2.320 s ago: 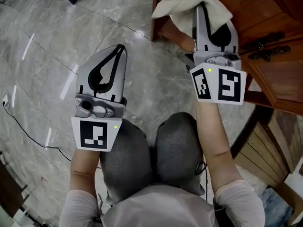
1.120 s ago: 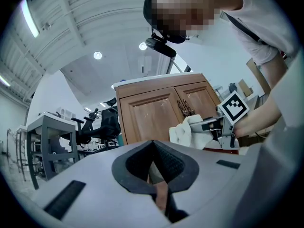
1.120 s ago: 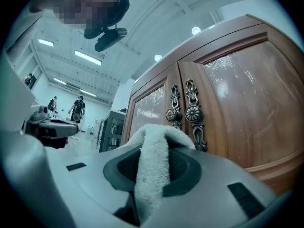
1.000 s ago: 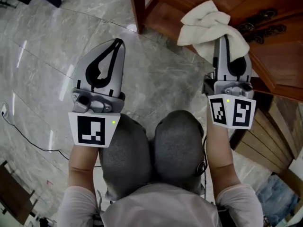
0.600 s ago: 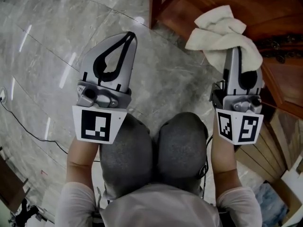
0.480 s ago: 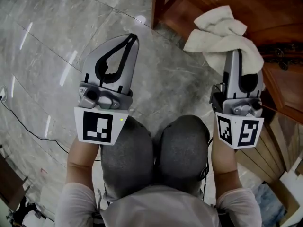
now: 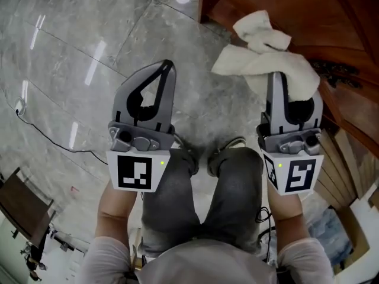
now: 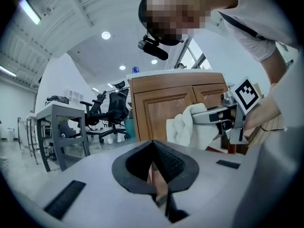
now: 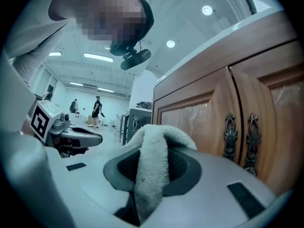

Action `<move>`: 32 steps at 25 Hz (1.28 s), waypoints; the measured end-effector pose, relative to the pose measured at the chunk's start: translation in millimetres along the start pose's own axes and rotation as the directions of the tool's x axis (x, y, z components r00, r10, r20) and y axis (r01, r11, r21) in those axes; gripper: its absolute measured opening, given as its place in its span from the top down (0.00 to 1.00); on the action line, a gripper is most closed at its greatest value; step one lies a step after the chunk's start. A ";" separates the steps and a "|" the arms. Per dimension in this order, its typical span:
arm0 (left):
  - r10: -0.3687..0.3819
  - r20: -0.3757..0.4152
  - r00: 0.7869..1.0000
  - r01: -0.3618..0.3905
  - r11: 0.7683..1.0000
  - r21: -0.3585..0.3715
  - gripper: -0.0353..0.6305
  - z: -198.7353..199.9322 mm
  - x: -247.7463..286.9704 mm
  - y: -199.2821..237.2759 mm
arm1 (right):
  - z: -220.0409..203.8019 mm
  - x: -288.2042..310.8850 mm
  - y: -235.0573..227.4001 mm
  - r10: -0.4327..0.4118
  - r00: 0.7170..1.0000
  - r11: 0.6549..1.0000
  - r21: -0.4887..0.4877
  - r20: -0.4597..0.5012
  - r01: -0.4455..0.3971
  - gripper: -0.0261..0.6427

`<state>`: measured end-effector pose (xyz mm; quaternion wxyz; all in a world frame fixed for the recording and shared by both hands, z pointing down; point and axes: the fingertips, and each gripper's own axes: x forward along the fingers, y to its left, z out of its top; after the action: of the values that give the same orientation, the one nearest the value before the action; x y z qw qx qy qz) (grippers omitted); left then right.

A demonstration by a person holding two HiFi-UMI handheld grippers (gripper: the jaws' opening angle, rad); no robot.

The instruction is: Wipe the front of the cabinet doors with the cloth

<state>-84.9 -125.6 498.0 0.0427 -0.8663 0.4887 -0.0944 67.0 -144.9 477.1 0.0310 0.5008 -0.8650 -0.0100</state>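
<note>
A cream cloth hangs from my right gripper, which is shut on it; in the right gripper view the cloth runs down between the jaws. The wooden cabinet doors with dark metal handles stand just to the right of that gripper, and the cloth does not visibly touch them. The cabinet fills the head view's upper right. My left gripper is shut and empty over the floor, left of the cloth. From the left gripper view the cloth hangs in front of the doors.
I stand on a grey marble floor with a thin cable at the left. Slatted wood lies at the right beside the cabinet. A grey desk and office chairs stand further off to the left.
The view has risen: my knees have dropped away and my legs look straighter. The cloth and right gripper have shifted slightly left, away from the cabinet doors. Both grippers stay shut.
</note>
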 end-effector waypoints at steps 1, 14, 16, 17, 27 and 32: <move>-0.004 -0.007 1.000 0.004 1.000 -0.006 0.92 12.8 -2.3 -0.3 | 10.9 -2.0 1.7 0.001 1.000 1.000 0.010 -0.010 -0.001 0.81; -0.034 -0.064 0.997 0.030 0.998 -0.059 0.92 176.3 -28.7 -1.6 | 166.3 -34.7 0.3 -0.006 0.996 0.998 0.056 -0.086 0.011 0.81; -0.031 -0.066 0.997 0.027 0.998 -0.055 0.92 204.5 -38.0 0.4 | 193.0 -38.4 4.8 0.002 0.997 0.997 0.080 -0.083 0.005 0.81; -0.028 -0.061 0.998 0.025 0.998 -0.050 0.92 219.9 -41.8 2.1 | 207.2 -39.8 6.9 0.008 0.997 0.996 0.087 -0.076 -0.001 0.81; 0.012 -0.018 1.000 -0.012 1.000 -0.015 0.92 361.6 -71.1 10.5 | 341.7 -59.5 14.6 0.044 0.999 0.986 0.161 -0.009 -0.042 0.81; 0.033 0.005 0.999 -0.033 0.999 -0.028 0.92 420.4 -93.2 10.5 | 403.3 -79.6 17.9 0.033 0.999 0.980 0.194 0.024 -0.037 0.81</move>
<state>-54.4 -59.0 73.5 0.0335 -0.8588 0.5041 -0.0845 65.3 -72.5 72.0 -0.0269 0.4861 -0.8707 0.0700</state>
